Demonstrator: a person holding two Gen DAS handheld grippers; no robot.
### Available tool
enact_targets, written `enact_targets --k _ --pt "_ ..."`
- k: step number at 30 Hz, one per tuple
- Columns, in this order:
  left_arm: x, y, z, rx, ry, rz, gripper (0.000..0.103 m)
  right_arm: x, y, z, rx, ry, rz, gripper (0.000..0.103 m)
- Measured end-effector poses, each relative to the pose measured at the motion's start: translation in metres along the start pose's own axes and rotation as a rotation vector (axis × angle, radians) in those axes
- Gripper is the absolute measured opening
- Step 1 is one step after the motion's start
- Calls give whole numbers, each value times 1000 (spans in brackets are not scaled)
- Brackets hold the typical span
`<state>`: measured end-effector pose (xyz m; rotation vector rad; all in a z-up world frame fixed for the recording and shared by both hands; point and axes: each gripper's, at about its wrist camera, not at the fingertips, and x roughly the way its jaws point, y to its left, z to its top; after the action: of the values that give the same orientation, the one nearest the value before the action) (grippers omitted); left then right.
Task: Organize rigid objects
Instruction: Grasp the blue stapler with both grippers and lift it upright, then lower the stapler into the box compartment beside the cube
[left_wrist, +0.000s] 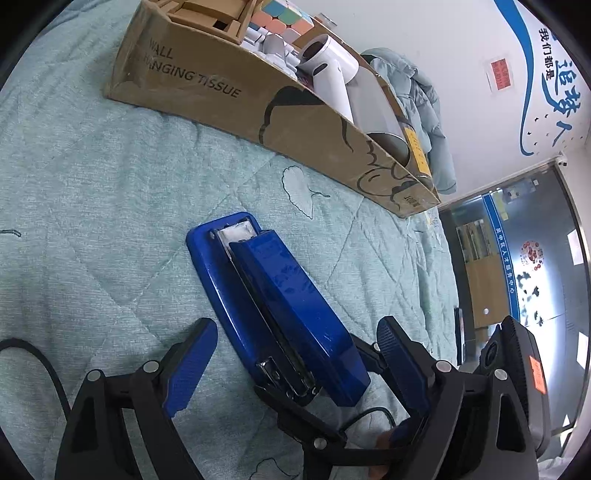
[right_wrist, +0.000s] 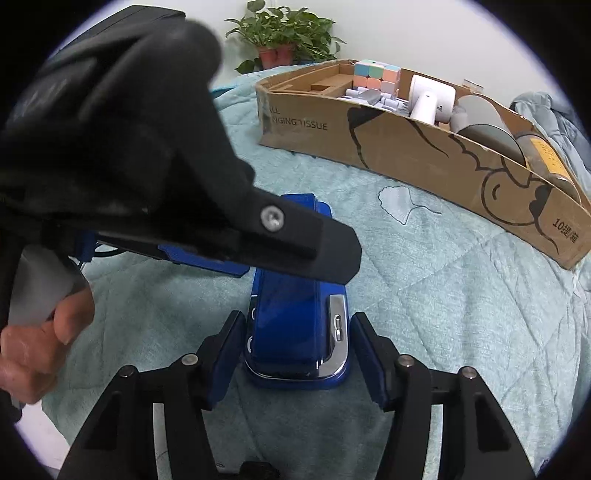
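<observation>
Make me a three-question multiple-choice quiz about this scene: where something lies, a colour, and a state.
1. Where does the stapler lie?
A. in the cardboard box
B. on the green quilt
C. on the floor

2. What colour is the stapler?
A. red
B. white
C. blue

3. How does the left hand-held gripper stand?
A. open, fingers clear of the stapler
B. shut on the stapler
C. shut on a cube

Answers: 1 B, it rests on the quilt, apart from the cardboard box. 2 C, its body is glossy blue. 3 A, quilt shows between each finger and the stapler.
</observation>
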<state>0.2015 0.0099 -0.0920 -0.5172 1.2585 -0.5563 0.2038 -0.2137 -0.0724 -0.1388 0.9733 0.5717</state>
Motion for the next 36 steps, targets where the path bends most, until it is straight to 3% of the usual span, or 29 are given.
enact_targets --k 4,7,10,15,20,25,36 --pt "2 -4 -1 27 3 22 85 -5 -12 1 168 34 97 57" --pt "6 -11 -3 61 25 43 71 -8 -24 -1 310 63 208 57" --pt "6 -15 -7 81 29 44 70 -10 -31 -4 385 87 265 57" --pt "1 -16 -11 80 12 44 65 -7 -28 5 356 95 242 57" --pt "-20 -24 -10 97 -39 18 49 -10 -24 15 316 78 211 57" --pt "-45 -44 0 170 -96 25 48 -28 -17 20 299 26 204 56" --pt "-96 -80 51 272 -191 -19 48 -50 -21 77 219 -77 179 55"
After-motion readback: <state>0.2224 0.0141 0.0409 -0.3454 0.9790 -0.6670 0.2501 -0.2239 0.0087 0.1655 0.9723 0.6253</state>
